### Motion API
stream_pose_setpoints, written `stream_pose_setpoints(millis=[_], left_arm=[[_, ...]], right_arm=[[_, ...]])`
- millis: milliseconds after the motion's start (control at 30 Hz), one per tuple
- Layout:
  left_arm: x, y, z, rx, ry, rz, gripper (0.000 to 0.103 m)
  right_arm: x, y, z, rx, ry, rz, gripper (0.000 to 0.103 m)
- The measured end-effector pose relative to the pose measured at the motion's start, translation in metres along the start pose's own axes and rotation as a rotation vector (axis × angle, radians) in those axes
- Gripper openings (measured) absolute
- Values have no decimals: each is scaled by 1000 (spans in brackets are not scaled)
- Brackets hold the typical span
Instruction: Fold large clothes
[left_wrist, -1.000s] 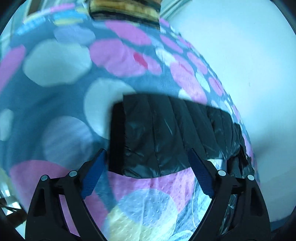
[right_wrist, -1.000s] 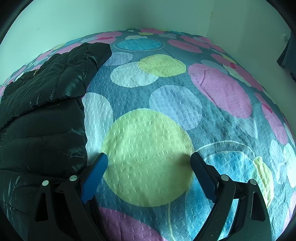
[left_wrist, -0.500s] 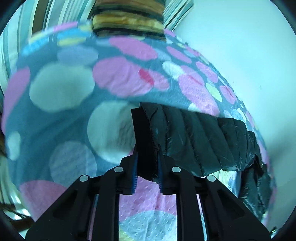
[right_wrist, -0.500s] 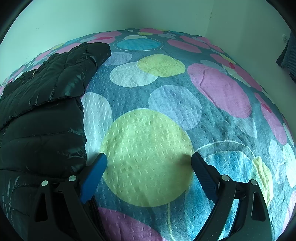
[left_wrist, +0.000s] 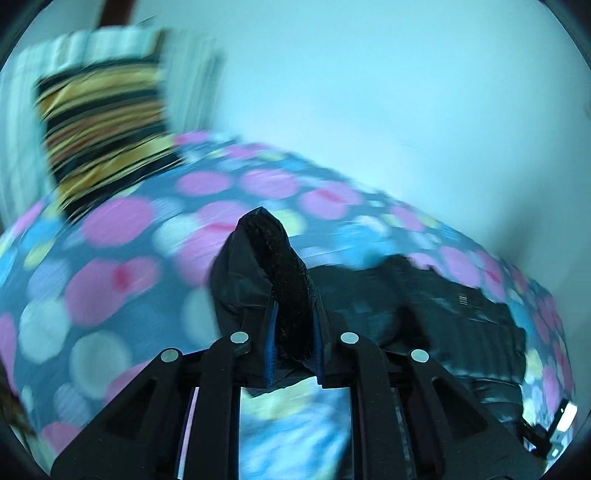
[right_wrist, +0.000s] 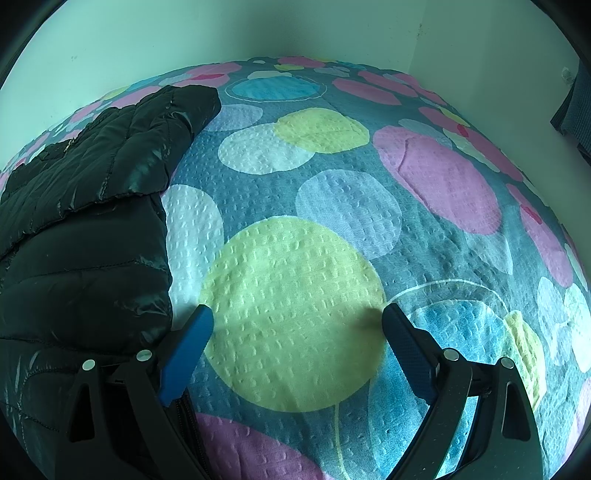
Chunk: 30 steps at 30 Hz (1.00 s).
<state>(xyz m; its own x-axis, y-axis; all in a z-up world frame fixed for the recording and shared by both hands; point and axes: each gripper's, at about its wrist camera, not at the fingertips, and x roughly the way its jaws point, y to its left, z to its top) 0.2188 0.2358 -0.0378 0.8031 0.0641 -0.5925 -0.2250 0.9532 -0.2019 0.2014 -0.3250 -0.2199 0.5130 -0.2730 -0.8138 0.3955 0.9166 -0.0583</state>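
Left wrist view is strongly blurred, so small details are hard to read. Nearest to the camera, the left gripper (left_wrist: 293, 343) has its two blue pads pressed almost together, pinching a fold of the black puffer jacket (left_wrist: 406, 314). The pinched part, a cuff or hem with a rough dark edge (I cannot tell which), stands up between the pads and hides the bed behind it. The rest of the jacket trails to the right and lies on the dotted bedspread (left_wrist: 110, 273); its far end is cut off by the round border of the lens. At the lower right corner a small bright object shows, too blurred to name. Farther away a striped pillow (left_wrist: 107, 136) leans at the head of the bed, and behind it is a pale wall (left_wrist: 369, 92).

In the right wrist view the picture is sharp. The right gripper (right_wrist: 297, 328) has its blue fingers spread wide, with nothing between them, above a yellow-green circle of the bedspread (right_wrist: 295, 258). Just left of it lies the jacket (right_wrist: 81, 236), flat on the cover, and the left finger is just beside its edge; I cannot tell if they touch. One sleeve reaches toward the far wall (right_wrist: 221, 29). The left part of the jacket is cut off by the frame. At the far right edge something dark hangs, mostly out of view.
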Motion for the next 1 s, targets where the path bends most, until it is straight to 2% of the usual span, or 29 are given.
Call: stream_pose_setpoints(millis=[133,233,433,567,833,1000], left_arm=[[16,-86,7,124,-3,-91,15],[33,-149,0,198,37,-160,15],[63,-261,-31,334,105,-274,15],[84,-315,-64,408,172,-314,15],[129,-378,-122,485,297,-312,15],[144,-392,-144,530,321,-280,15]], right_arm=[[0,0,0,2,0,1,91],[0,-1,-1,5,1,3,91],[0,-1,-1,5,1,0,91],[0,-1,-1,8,1,3,91],[0,-2,-1,9,1,3,91],[0,-2,-2,9,2,1,91]])
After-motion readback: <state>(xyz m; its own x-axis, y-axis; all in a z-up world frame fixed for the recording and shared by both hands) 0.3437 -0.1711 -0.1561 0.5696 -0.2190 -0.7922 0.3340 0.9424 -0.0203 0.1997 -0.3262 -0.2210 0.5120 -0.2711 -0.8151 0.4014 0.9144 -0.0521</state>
